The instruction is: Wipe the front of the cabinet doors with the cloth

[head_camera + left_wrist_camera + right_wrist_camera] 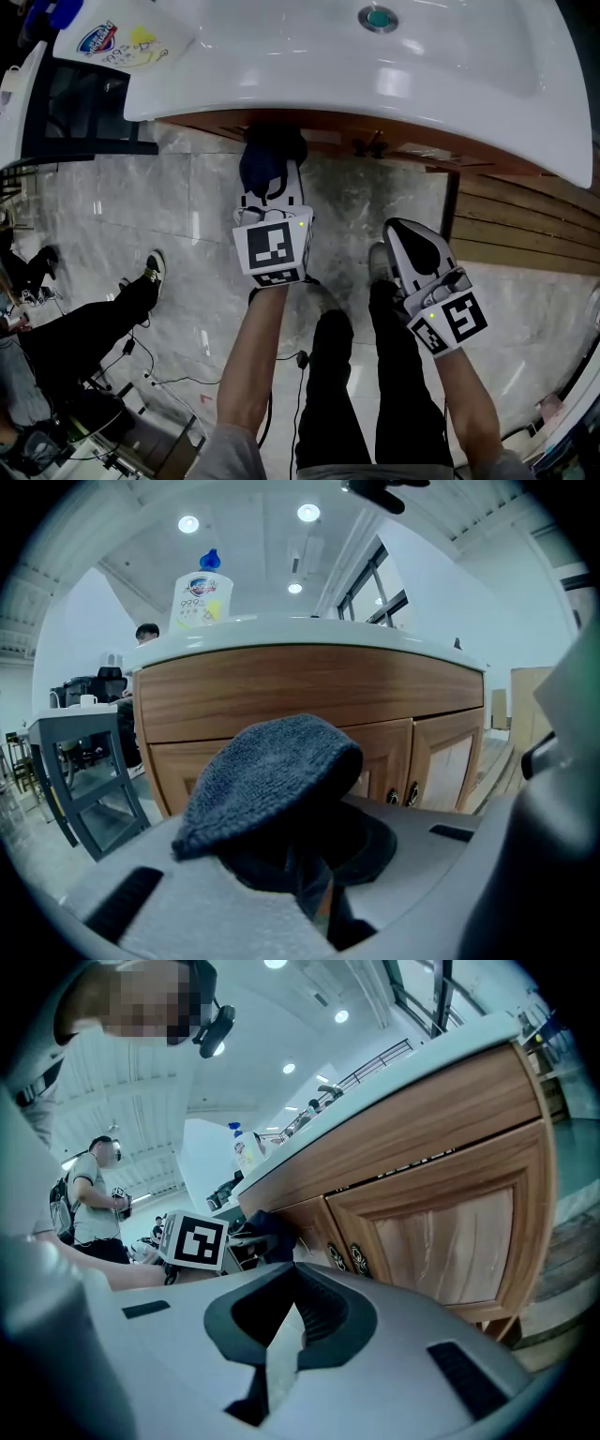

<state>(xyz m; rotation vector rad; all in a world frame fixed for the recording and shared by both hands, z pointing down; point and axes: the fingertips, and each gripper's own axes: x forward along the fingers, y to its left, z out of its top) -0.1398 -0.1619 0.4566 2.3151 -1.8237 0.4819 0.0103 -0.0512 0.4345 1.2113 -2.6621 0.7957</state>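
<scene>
My left gripper point(272, 186) is shut on a dark blue knitted cloth point(269, 155), held close under the white counter against the wooden cabinet point(328, 127). In the left gripper view the cloth point(272, 780) bulges up out of the jaws and hides part of the left door; the paired cabinet doors point(436, 757) with dark knobs stand just behind it. My right gripper point(414, 246) hangs lower and to the right, shut with nothing in it. The right gripper view looks along its closed jaws point(281, 1344) at a panelled door point(450, 1232) and at the cloth point(267, 1232) further left.
A white washbasin point(450, 66) with a drain point(378, 18) overhangs the cabinet. A soap bottle point(122, 42) stands at its left end. A dark metal frame point(84, 117) sits left of the cabinet, wooden planks point(525, 225) right. A seated person's legs point(94, 323) and cables point(141, 375) lie left.
</scene>
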